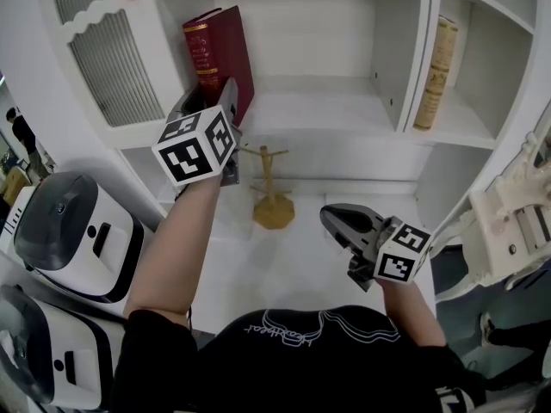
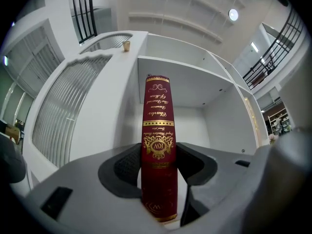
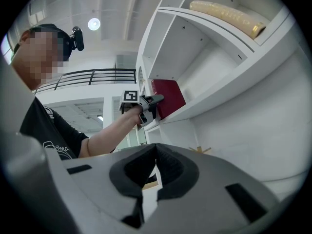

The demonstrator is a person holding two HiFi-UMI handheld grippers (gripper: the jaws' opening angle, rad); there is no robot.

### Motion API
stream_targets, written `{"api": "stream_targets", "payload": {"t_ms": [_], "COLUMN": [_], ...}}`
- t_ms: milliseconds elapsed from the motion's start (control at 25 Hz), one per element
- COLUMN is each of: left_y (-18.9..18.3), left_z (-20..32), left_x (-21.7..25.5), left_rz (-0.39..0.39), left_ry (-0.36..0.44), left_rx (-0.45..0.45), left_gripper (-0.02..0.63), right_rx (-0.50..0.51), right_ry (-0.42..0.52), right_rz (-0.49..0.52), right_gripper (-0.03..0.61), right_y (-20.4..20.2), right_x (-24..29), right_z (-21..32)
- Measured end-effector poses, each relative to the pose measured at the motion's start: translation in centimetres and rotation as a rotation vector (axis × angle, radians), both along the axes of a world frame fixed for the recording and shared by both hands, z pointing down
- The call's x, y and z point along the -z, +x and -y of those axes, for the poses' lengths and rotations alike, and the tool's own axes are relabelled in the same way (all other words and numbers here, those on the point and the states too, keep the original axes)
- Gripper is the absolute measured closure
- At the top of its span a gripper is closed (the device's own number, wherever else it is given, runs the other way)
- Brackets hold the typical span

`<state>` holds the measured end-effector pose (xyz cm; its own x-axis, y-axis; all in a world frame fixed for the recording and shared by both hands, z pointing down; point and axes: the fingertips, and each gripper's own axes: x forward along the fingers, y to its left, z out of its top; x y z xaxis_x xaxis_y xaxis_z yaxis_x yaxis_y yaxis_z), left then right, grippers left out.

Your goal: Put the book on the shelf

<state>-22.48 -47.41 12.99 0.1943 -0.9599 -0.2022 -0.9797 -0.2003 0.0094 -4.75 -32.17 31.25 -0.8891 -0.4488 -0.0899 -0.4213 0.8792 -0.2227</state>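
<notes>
A dark red book (image 1: 219, 58) with gold lettering stands upright at the left end of the white shelf (image 1: 327, 110), leaning by the left wall. My left gripper (image 1: 225, 110) is shut on its spine; in the left gripper view the book (image 2: 158, 145) fills the gap between both pads (image 2: 129, 167). The right gripper (image 1: 340, 226) hangs lower, over the counter, shut with nothing in it; its jaws meet at the tips (image 3: 155, 152). From the right gripper view the red book (image 3: 168, 97) and the left gripper (image 3: 146, 104) show at the shelf's edge.
A tan book (image 1: 436, 71) leans in the right compartment. A small wooden stand (image 1: 271, 198) sits on the counter below the shelf. A ribbed-glass cabinet door (image 1: 108, 50) hangs open at the left. Two white appliances (image 1: 73, 231) stand at the lower left.
</notes>
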Motion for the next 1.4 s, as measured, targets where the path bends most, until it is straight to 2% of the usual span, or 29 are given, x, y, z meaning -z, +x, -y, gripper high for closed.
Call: {"api": "stream_targets", "payload": {"t_ms": [280,480,680,800,1040,1240,1280,1400], "left_y": [0.4,0.4,0.1,0.5,2.1,5.0,5.5,6.4], "left_z": [0.7,0.4,-2.4,-5.2,-9.7,-14.5,-15.4,-17.6], "left_x": [0.0,-0.2,0.2,-0.7,-4.6,-8.5,-9.4,-11.8], "left_rz": [-0.021,-0.008,-0.005,0.005,0.002,0.006,0.013,0.049], "left_ry": [-0.003,-0.007,0.062,0.073,-0.003,-0.050,-0.062,-0.080], "left_rx": [-0.010,-0.018,-0.044,-0.107,-0.257,-0.498,-0.528,-0.587], "left_gripper": [0.404,0.402,0.394,0.394,0.396,0.404,0.411,0.493], "right_rx": [-0.004,-0.003,0.001,-0.009,-0.031,-0.025,-0.020,0.000], "right_ry": [-0.006,-0.004,0.001,-0.002,0.002,0.004,0.007,0.014], "right_rz": [-0.009,-0.015,-0.013,-0.006,0.009,0.021,0.025,0.035], "right_gripper": [0.575,0.577,0.575,0.575,0.575,0.577,0.575,0.577], "right_y": [-0.1,0.0,-0.1,0.2,0.2,-0.6,-0.9,-1.8], "right_x": [-0.2,0.0,0.0,-0.1,0.5,0.7,0.9,1.1], "right_z": [-0.4,-0.8,-1.4,-1.4,-1.1,-1.3,-1.5,-2.0]}}
